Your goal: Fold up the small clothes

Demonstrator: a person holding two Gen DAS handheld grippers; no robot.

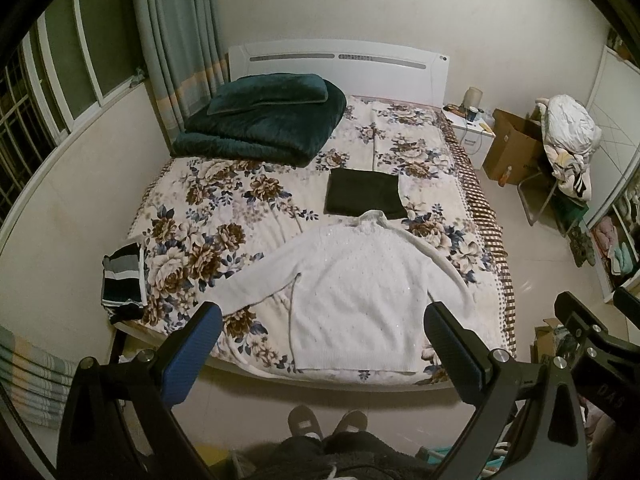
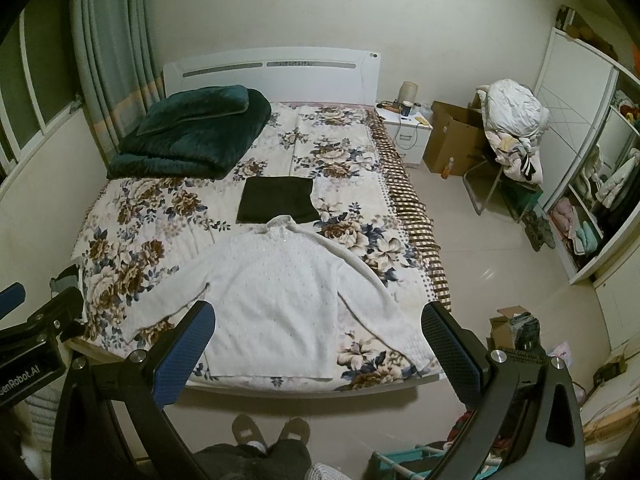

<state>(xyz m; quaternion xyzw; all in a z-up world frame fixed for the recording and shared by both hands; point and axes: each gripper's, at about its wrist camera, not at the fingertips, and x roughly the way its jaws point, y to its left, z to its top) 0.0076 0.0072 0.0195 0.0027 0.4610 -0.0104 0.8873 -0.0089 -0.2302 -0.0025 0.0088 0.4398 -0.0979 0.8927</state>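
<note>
White sweater (image 1: 352,300) lies flat at frame centre on the bed (image 1: 224,216), unfolded. Left gripper (image 1: 320,344) and right gripper (image 2: 318,344) hover wide, empty. Best: pinch each sleeve near cuff, fold inward squarely.

a white knitted sweater (image 1: 352,300) lies flat and unfolded in the lower centre of the frame, collar toward the top, hem toward the bottom, both sleeves spread diagonally outward. a dark folded garment (image 1: 365,194) lies just above the collar, touching it. a striped folded garment (image 1: 124,280) sits at the left edge, well apart from both.
</note>
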